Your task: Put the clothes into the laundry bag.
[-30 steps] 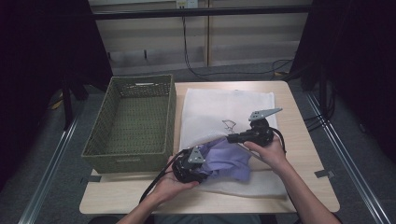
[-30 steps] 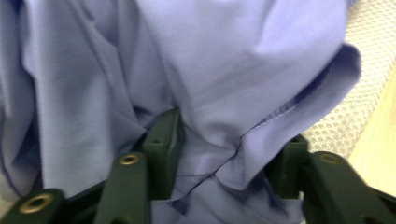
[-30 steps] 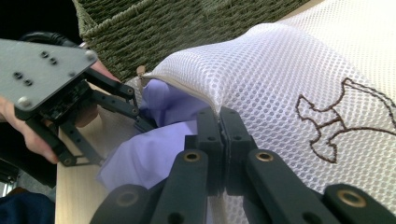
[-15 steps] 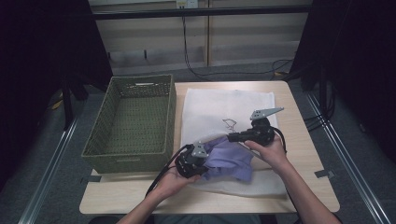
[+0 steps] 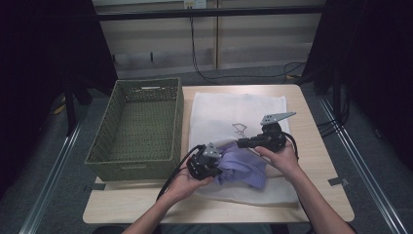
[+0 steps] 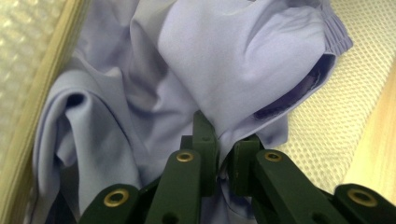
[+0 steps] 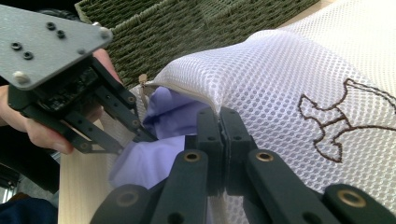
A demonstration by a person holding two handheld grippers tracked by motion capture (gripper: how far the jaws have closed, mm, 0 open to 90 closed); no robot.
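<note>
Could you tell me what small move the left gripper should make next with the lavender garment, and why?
Probably push it deeper into the bag. The left gripper is shut on a fold of the lavender garment, while the right gripper pinches the zipped edge of the white mesh laundry bag and lifts the opening. Much of the garment lies outside the mouth.
</note>
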